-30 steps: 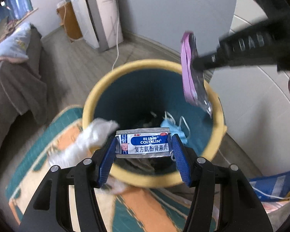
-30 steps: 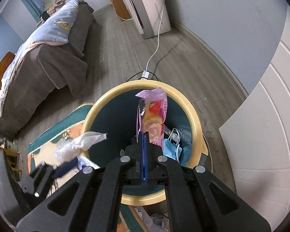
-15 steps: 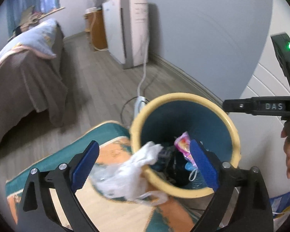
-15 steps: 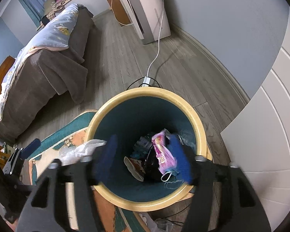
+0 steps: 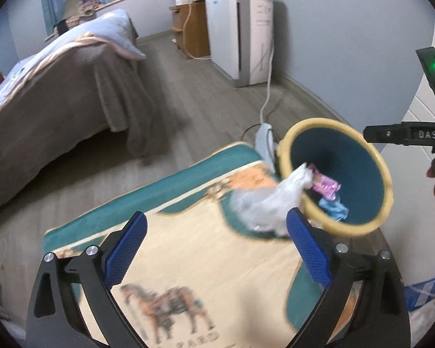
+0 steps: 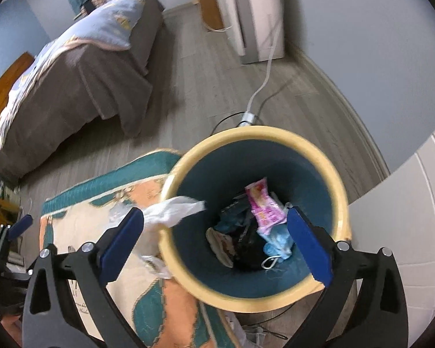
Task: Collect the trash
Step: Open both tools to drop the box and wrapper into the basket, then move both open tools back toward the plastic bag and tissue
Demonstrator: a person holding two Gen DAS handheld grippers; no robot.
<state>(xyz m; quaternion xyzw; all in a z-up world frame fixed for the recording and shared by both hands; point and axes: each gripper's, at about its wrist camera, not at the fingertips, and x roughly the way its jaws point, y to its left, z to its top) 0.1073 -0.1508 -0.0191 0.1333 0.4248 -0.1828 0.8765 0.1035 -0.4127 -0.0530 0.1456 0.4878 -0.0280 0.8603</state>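
A teal bin with a yellow rim point(image 6: 340, 200) point(image 5: 384, 171) stands on the floor by the white wall. Inside lie a pink wrapper point(image 6: 264, 206) point(image 5: 324, 184), a blue face mask point(image 6: 278, 240) point(image 5: 333, 208) and dark trash. A white plastic bag point(image 6: 171, 213) point(image 5: 266, 204) hangs over the bin's left rim onto the rug. My right gripper point(image 6: 216, 243) is open and empty above the bin. My left gripper point(image 5: 214, 246) is open and empty above the rug, left of the bin.
A teal and orange rug point(image 5: 188, 255) with a horse picture lies left of the bin. A bed with a brown cover point(image 5: 58, 101) stands at the left. A white appliance point(image 5: 240, 29) with a cable point(image 5: 265, 101) stands by the far wall.
Both grippers opened and let go: the medicine box and pink wrapper dropped into the bin. My left gripper then moved left and back, over the rug.
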